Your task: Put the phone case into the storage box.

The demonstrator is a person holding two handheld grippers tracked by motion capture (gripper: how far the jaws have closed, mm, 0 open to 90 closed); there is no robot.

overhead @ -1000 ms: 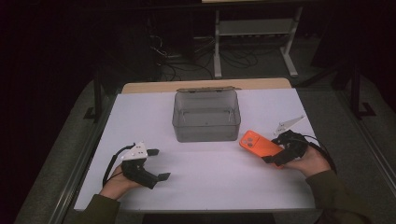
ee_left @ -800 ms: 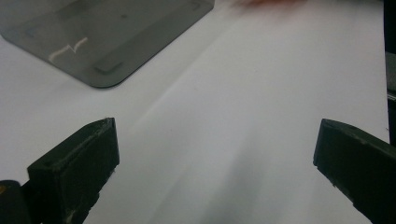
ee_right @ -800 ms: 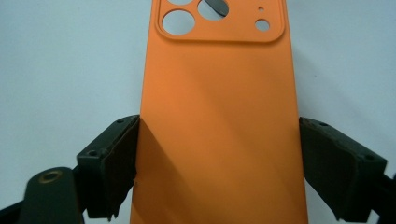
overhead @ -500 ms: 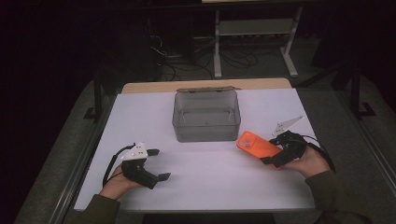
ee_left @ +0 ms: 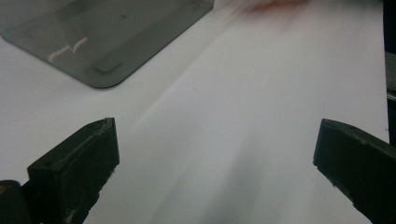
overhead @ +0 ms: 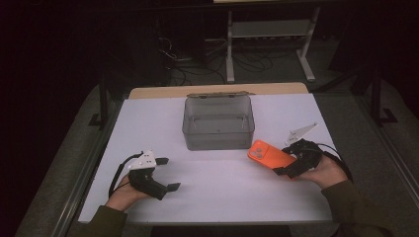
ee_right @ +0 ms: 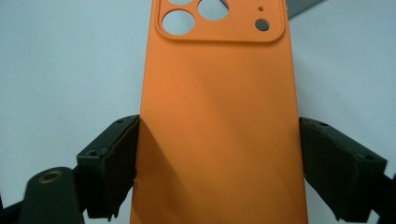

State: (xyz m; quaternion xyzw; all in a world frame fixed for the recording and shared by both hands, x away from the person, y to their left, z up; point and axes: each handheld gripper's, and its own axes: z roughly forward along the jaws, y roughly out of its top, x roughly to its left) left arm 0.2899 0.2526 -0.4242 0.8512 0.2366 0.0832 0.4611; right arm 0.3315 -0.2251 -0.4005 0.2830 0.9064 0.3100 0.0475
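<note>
My right gripper [overhead: 290, 165] has its jaws clamped on the long edges of the orange phone case [overhead: 269, 154], held just right of the grey box [overhead: 218, 123], seemingly clear of the white surface [overhead: 222, 187]. My left gripper [overhead: 167, 174] rests near-left, jaws wide apart, nothing between.

The flat orange silicone phone case [overhead: 269, 154], clamped across its width in the right claw [overhead: 291, 160], slid a little leftward over the white bench [overhead: 232, 192]. Its camera-cutout end came nearer the front right corner of the clear grey plastic box [overhead: 218, 123].
</note>
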